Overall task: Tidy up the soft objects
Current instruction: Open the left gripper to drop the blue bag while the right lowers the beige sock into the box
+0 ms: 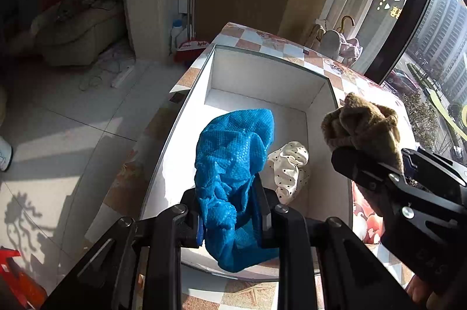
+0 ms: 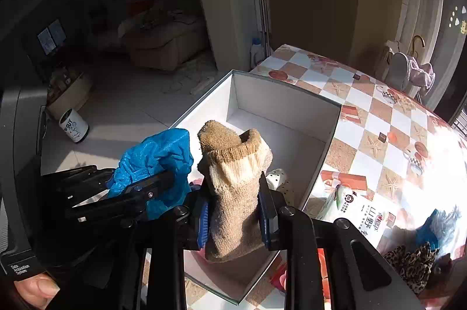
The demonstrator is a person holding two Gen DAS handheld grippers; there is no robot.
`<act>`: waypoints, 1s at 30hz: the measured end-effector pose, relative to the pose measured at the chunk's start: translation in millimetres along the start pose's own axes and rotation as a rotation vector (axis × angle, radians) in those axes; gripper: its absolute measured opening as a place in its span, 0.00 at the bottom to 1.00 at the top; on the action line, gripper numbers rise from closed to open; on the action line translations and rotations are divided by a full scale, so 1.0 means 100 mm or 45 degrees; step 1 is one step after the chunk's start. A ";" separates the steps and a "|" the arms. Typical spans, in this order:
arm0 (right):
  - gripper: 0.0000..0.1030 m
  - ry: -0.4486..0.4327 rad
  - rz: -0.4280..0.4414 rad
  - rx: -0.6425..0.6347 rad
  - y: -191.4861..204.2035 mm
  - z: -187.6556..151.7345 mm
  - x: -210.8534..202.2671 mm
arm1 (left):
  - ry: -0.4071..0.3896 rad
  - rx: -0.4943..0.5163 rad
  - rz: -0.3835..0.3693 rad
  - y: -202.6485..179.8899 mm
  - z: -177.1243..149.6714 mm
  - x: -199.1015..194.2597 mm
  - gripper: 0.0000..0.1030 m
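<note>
My left gripper [image 1: 230,210] is shut on a crumpled blue shoe cover [image 1: 233,158] and holds it above the near end of a white open box [image 1: 262,76]. A white black-dotted cloth [image 1: 289,167] lies on the box floor. My right gripper [image 2: 233,210] is shut on a tan sock [image 2: 236,187], held over the box [image 2: 280,102]. The right gripper and its sock [image 1: 364,126] show at the right of the left wrist view. The left gripper with the blue cover [image 2: 154,161] shows at the left of the right wrist view.
The box stands on a table with a checkered cloth [image 2: 379,117]. A white printed packet [image 2: 359,210], a leopard-print cloth [image 2: 411,263] and a blue item [image 2: 435,225] lie at the table's near right. A tiled floor [image 1: 73,120] lies left.
</note>
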State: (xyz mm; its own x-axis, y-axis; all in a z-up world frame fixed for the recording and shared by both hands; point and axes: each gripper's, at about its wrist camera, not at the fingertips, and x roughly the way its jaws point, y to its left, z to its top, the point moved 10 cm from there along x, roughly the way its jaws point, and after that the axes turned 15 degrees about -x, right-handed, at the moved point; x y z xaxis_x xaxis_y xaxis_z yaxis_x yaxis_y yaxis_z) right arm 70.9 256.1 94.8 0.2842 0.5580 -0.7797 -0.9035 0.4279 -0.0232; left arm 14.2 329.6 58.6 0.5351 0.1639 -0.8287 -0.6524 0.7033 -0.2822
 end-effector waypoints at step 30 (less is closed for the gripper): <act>0.54 0.022 -0.046 -0.013 -0.23 0.33 0.26 | 0.039 0.032 0.074 -0.03 0.18 0.30 0.71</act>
State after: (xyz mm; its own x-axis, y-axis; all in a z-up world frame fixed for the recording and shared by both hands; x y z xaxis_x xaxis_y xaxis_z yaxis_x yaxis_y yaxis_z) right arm 110.0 284.3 95.7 0.3114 0.5301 -0.7887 -0.8961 0.4400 -0.0581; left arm 41.6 345.1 43.8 0.4798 0.1844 -0.8578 -0.6683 0.7103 -0.2211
